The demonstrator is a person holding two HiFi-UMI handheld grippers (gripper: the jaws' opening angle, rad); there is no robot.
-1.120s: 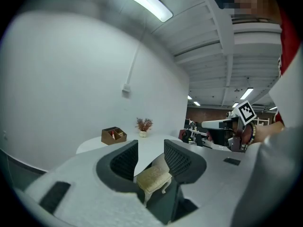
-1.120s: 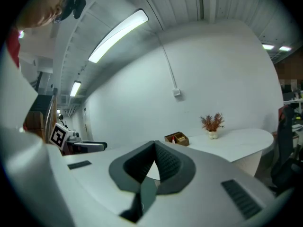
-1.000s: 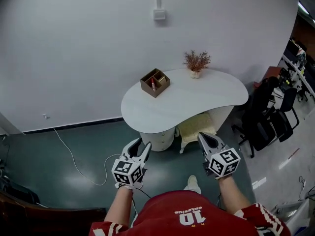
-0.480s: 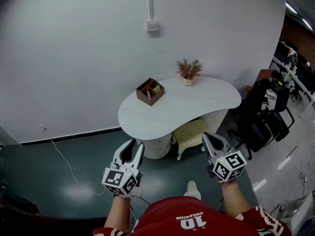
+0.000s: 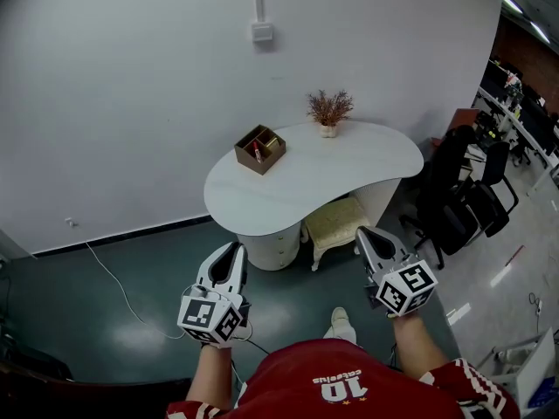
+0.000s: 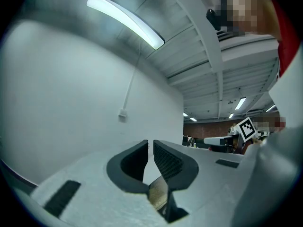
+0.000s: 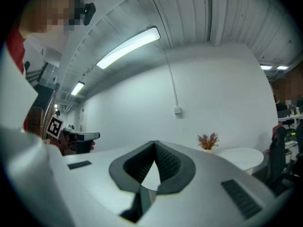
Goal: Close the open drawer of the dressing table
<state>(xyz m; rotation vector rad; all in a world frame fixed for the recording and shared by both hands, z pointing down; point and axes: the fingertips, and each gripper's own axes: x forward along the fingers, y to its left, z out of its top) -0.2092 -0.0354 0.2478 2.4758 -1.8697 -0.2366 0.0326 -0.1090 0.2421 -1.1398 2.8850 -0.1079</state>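
The white dressing table (image 5: 349, 168) stands against the wall, some way ahead of both grippers. Its rounded drawer pedestal (image 5: 272, 248) shows under the top; I cannot tell from here whether a drawer is out. A brown organiser box (image 5: 258, 149) and a dried plant (image 5: 328, 110) sit on the top. My left gripper (image 5: 236, 250) (image 6: 150, 142) hangs in the air, its jaws closing to a thin slit with nothing between them. My right gripper (image 5: 362, 232) (image 7: 155, 143) is shut and empty, held level to the right.
A cushioned stool (image 5: 336, 221) is tucked under the table. Black office chairs (image 5: 463, 203) crowd the right side. A white cable (image 5: 109, 273) trails over the dark green floor at the left. A wall box (image 5: 262, 31) hangs above the table.
The left jaws have narrowed from wide apart to nearly together. Both grippers have risen a little, and the table now sits slightly further left in the head view.
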